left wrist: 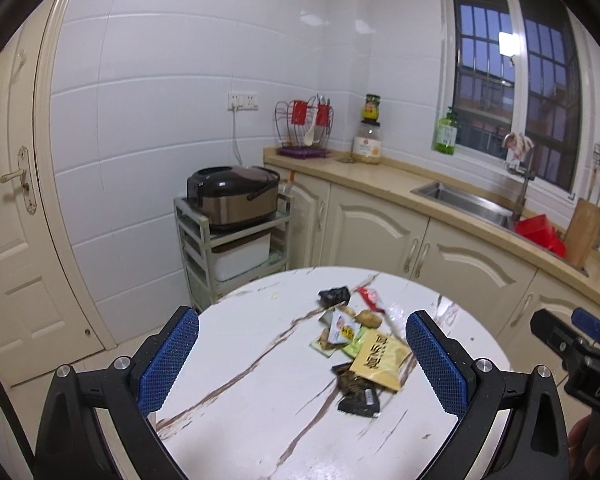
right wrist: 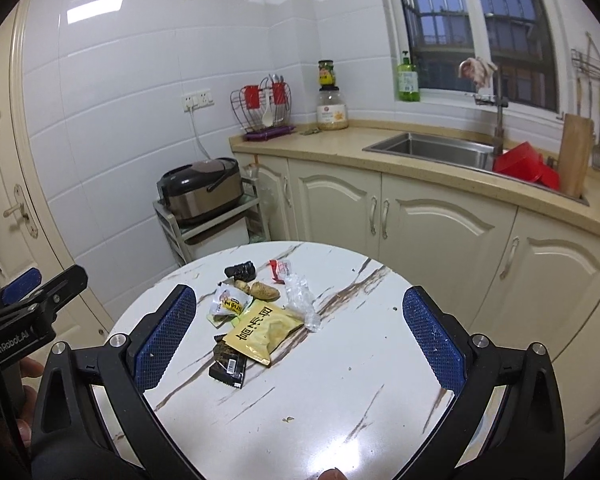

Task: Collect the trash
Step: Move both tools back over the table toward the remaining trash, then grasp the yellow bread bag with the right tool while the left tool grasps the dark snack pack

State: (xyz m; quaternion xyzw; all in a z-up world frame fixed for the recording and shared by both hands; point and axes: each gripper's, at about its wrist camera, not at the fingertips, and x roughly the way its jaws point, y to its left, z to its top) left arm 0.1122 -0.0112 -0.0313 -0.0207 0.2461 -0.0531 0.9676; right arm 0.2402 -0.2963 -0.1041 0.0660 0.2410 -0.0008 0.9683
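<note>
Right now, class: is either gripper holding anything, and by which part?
Nothing is held. The left gripper and right gripper are both open above the table.

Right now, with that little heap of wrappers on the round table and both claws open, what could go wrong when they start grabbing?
Three likely snags. The yellow packet overlaps the dark wrapper, so one pinch may drag both. The clear plastic is thin and crumpled and might slip from the left gripper or right gripper. The ginger pieces lie amid the litter and may roll across the table if nudged.
</note>
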